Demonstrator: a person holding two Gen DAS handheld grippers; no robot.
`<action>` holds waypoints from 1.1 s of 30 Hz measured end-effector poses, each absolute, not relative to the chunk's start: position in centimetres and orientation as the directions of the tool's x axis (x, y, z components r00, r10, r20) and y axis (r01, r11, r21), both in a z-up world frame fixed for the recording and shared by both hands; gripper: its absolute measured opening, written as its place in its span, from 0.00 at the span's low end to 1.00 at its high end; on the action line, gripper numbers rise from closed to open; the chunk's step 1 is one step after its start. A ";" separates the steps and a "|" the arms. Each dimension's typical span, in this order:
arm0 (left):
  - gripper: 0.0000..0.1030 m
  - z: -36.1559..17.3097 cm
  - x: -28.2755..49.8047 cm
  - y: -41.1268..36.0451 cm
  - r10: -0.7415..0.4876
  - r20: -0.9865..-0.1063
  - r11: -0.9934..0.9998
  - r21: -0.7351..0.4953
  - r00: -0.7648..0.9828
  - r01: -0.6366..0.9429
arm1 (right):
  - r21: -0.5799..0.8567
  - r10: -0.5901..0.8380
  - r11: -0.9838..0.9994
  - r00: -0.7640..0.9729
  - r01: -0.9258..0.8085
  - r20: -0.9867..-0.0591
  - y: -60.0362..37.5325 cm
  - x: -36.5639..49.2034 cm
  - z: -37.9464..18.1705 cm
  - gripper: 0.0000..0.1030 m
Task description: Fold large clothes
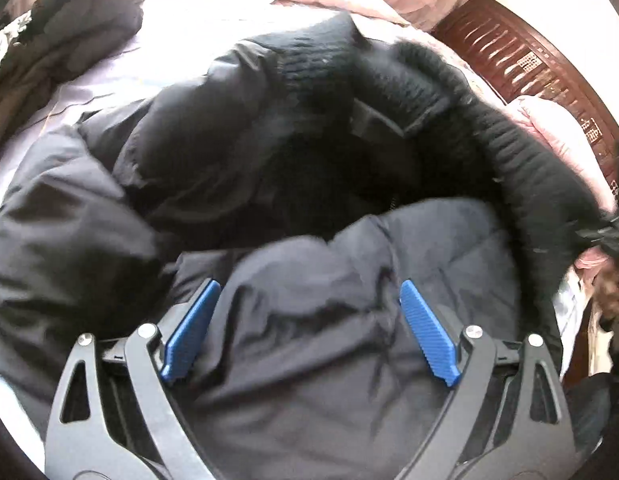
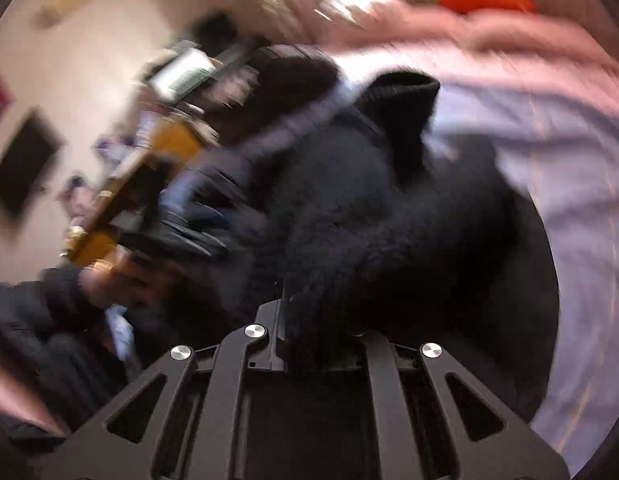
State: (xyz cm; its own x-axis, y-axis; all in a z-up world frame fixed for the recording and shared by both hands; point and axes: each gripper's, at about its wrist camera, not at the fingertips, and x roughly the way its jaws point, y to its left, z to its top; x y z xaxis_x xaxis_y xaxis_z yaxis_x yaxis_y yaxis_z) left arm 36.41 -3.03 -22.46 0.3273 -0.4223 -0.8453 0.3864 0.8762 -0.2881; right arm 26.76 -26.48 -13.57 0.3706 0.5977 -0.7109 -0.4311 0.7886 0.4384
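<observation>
Jacket [image 1: 237,168], black and puffy, lies crumpled on the bed [image 1: 109,76]. Left hand-held gripper [image 1: 309,332] hangs over its lower panel with blue pads [image 1: 427,332] spread apart and nothing pinched. Right hand-held gripper [image 2: 309,320] is clamped on the jacket's dark fleecy fabric; that view is blurred.

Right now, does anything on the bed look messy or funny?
Yes. The black jacket lies rumpled and bunched on the bed sheet, not flat, with its ribbed collar twisted to one side.
</observation>
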 end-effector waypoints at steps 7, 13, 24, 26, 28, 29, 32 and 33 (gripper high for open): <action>0.94 -20.8 36.1 -5.0 -0.337 -0.879 0.905 -0.203 0.338 0.375 | 0.301 0.277 0.952 0.558 -0.052 -0.782 -31.5 30.3 -10.4 0.74; 0.94 -18.5 40.0 -6.2 -0.359 -0.870 0.897 -0.221 0.338 0.384 | 0.224 0.213 0.973 0.592 -0.057 -0.778 -28.4 35.9 -5.0 0.94; 0.98 -22.2 62.4 -20.4 0.175 -0.909 0.847 0.336 0.379 0.412 | 0.204 0.187 0.979 0.508 -0.023 -0.841 -25.6 38.8 -10.4 0.94; 0.71 -24.5 63.3 -21.1 0.272 -0.894 0.812 0.412 0.356 0.413 | 0.143 0.146 0.989 0.484 -0.045 -0.863 -25.3 39.3 -11.4 0.94; 0.08 -26.1 64.1 -20.6 0.289 -0.909 0.830 0.394 0.302 0.394 | 0.132 0.146 0.989 0.507 -0.063 -0.850 -25.3 39.0 -11.2 0.94; 0.08 -26.5 64.6 -19.4 0.281 -0.920 0.868 0.365 0.273 0.336 | 0.141 0.159 0.987 0.497 -0.074 -0.853 -25.3 39.0 -11.1 0.94; 0.07 -23.3 64.2 -16.3 0.148 -0.928 0.941 0.239 0.343 0.239 | 0.177 0.187 0.982 0.521 -0.070 -0.833 -26.1 38.9 -9.5 0.94; 0.07 -21.8 63.7 -15.2 0.109 -0.921 0.957 0.199 0.374 0.212 | 0.192 0.194 0.980 0.543 -0.060 -0.817 -26.6 38.8 -8.7 0.94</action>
